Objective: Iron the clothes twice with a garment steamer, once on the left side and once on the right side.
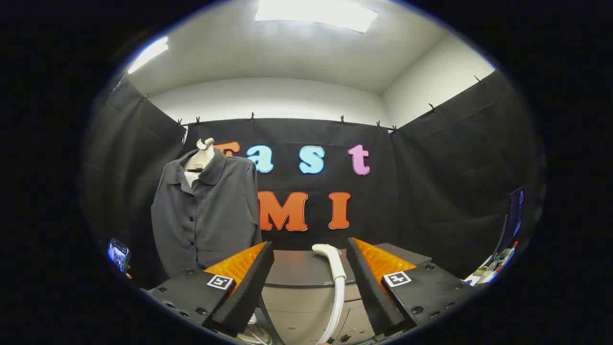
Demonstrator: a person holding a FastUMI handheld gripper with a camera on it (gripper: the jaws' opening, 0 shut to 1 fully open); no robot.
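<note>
A dark grey button-up shirt (206, 215) hangs on a pale mannequin bust (201, 155), beyond and to the left of my fingers. The white garment steamer head (330, 256) with its white hose (339, 302) stands upright between my fingers, just ahead of them, nearer the right finger. My gripper (310, 256) is open, and neither finger touches the steamer. The steamer rests by a dark table top (297, 270) with grey cabinet fronts below.
A hand holds a phone (118, 254) at the far left, below the shirt's sleeve. Cluttered small items and a screen (512, 225) sit at the far right. Black cloth walls surround the booth.
</note>
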